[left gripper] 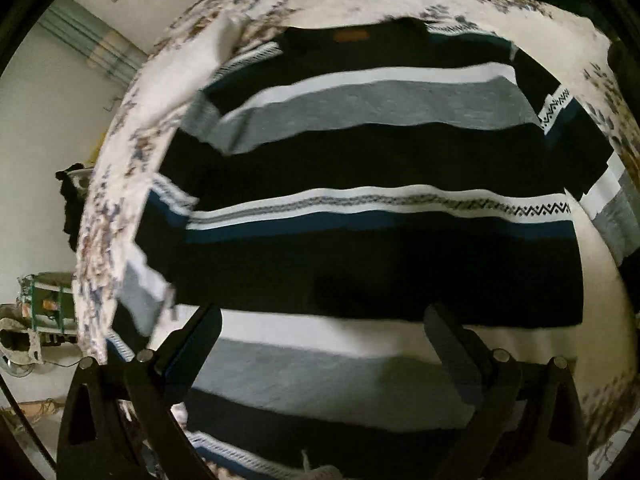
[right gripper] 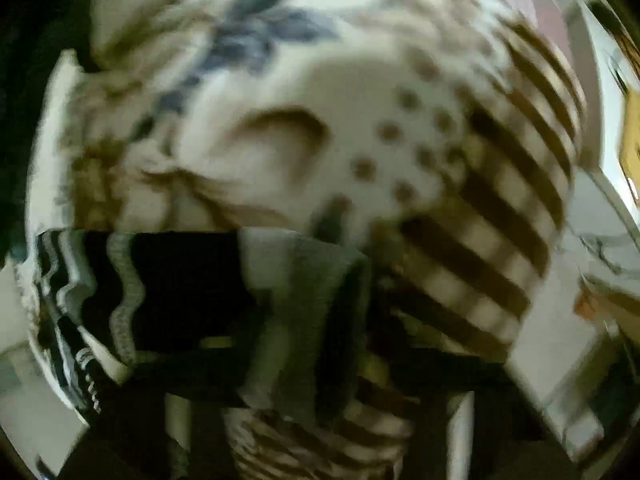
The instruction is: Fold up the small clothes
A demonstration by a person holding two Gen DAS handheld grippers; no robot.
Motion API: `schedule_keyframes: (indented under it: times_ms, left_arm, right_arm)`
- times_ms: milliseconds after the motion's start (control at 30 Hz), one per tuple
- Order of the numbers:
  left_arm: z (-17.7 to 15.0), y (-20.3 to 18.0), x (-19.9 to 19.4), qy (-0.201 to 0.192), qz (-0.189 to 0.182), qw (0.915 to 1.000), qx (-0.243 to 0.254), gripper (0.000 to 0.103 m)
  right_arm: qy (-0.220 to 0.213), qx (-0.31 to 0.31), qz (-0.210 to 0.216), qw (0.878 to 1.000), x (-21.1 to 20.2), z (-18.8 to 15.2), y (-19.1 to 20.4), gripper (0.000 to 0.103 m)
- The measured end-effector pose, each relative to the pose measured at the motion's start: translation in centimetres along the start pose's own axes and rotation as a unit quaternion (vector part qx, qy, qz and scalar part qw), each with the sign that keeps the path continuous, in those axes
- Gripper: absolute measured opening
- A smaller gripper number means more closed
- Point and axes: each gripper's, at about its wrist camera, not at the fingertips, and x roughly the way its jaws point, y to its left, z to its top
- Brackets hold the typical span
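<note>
We see the striped sweater (left gripper: 360, 152) spread flat on floral bedsheet (left gripper: 120, 184). Left tongs (left gripper: 320, 344) wide open above its hem, w/ nothing between. Right tongs (right gripper: 320, 360) closed, view blurred.

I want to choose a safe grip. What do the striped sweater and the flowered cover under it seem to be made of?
The striped sweater looks like soft knitted yarn, matte: the zigzag bands seem woven in, and it lies limp with wavy edges. The flowered cover looks like thin printed cotton or a similar woven cloth, matte and wrinkled; the blur leaves the fibre open.
</note>
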Motion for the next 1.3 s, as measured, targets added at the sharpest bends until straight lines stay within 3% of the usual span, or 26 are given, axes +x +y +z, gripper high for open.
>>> schedule_keyframes:
  times_ms: [100, 200, 300, 367, 467, 533, 700, 800, 833, 867, 1000, 1133, 1233, 1300]
  left_arm:
    - [0.8, -1.8, 0.3, -0.004, -0.014, 0.9999, 0.005, 0.103]
    - [1.7, -3.2, -0.3, -0.017, -0.031, 0.9994, 0.003, 0.103]
    - [2.3, -4.4, -1.0, -0.027, -0.044, 0.9986, 0.009, 0.103]
    - [2.4, -4.7, -1.2, -0.026, -0.047, 0.9985, 0.013, 0.103]
    - [2.3, -4.5, -1.4, -0.025, -0.052, 0.9983, 0.011, 0.103]
    - [2.1, -4.3, -1.2, -0.023, -0.048, 0.9985, 0.011, 0.103]
    - [1.1, -2.6, 0.4, 0.002, -0.043, 0.999, -0.012, 0.103]
    - [0.5, -0.8, 1.3, 0.008, -0.039, 0.9987, -0.034, 0.103]
    - [0.3, -0.1, 1.6, 0.009, -0.036, 0.9985, -0.041, 0.103]
    - [0.0, 0.7, 1.9, 0.012, -0.033, 0.9981, -0.05, 0.103]
    - [-1.1, 4.5, 3.4, 0.025, -0.026, 0.9948, -0.095, 0.103]
    - [-2.5, 8.6, 4.7, 0.034, -0.017, 0.9906, -0.132, 0.103]
    - [-3.6, 12.6, 5.5, 0.038, -0.009, 0.9866, -0.158, 0.103]
    - [-4.3, 15.0, 5.9, 0.036, -0.004, 0.9843, -0.173, 0.103]
  right_arm:
    - [-0.038, 0.012, 0.04, 0.998, -3.1, 1.4, -1.1, 0.006]
    - [-0.076, 0.001, 0.043, 0.996, -5.8, 3.8, -1.6, 0.006]
    - [-0.055, -0.004, 0.034, 0.998, -5.4, 5.8, -1.2, 0.009]
    - [-0.024, 0.011, -0.002, 1.0, -3.5, 6.7, -1.8, 0.04]
    - [-0.013, 0.076, 0.02, 0.997, -2.3, 5.9, -2.6, 0.062]
    - [-0.003, 0.122, 0.041, 0.992, -1.1, 5.2, -3.7, 0.069]
    - [0.026, 0.202, 0.117, 0.972, 3.1, 2.5, -4.5, 0.069]
    - [0.009, 0.229, 0.117, 0.966, 3.3, 1.3, -3.3, 0.068]
    - [-0.013, 0.232, 0.125, 0.964, 2.8, 1.2, -2.7, 0.052]
    - [-0.02, 0.225, 0.122, 0.966, 2.5, 1.3, -1.8, 0.012]
    - [-0.056, 0.152, 0.101, 0.982, -0.7, 1.6, 3.9, 0.012]
    - [-0.082, 0.034, 0.089, 0.992, -4.4, 0.4, 14.2, 0.012]
    - [-0.095, -0.077, 0.081, 0.989, -6.1, -2.6, 24.3, 0.012]
    - [-0.098, -0.151, 0.086, 0.98, -6.2, -5.8, 32.0, 0.012]
